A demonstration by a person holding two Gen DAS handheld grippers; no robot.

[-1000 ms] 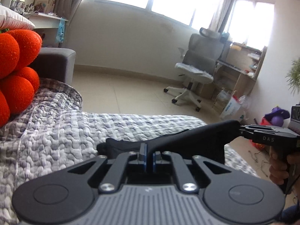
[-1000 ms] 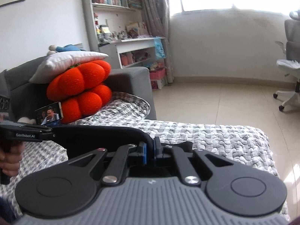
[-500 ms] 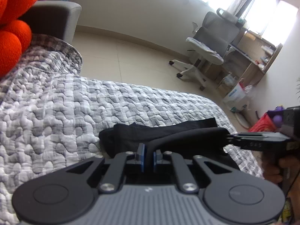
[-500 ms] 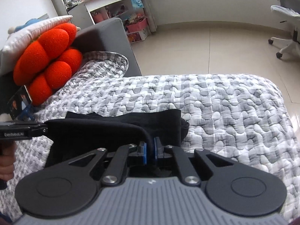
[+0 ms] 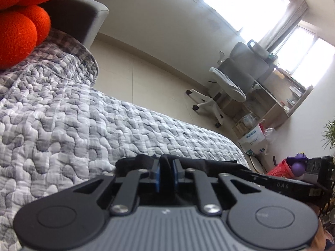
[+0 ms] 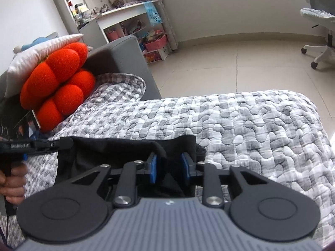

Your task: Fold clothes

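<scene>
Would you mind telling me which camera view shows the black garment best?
The right wrist view: the black garment spreads across the quilt. The left wrist view shows only a thin strip behind its own gripper.

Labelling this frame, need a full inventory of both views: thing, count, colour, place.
garment: 1, black, on quilt, near edge
quilt: 1, grey-white, over bed
cushion: 1, orange-red, at sofa arm
pillow: 1, white, atop cushion
office chair: 1, grey-white, by desk
shelf unit: 1, white, far wall
left hand-held gripper: 1, black, blue pads, shut on garment
right hand-held gripper: 1, black, open, garment between its fingers
hand: 1, holding left handle
</scene>
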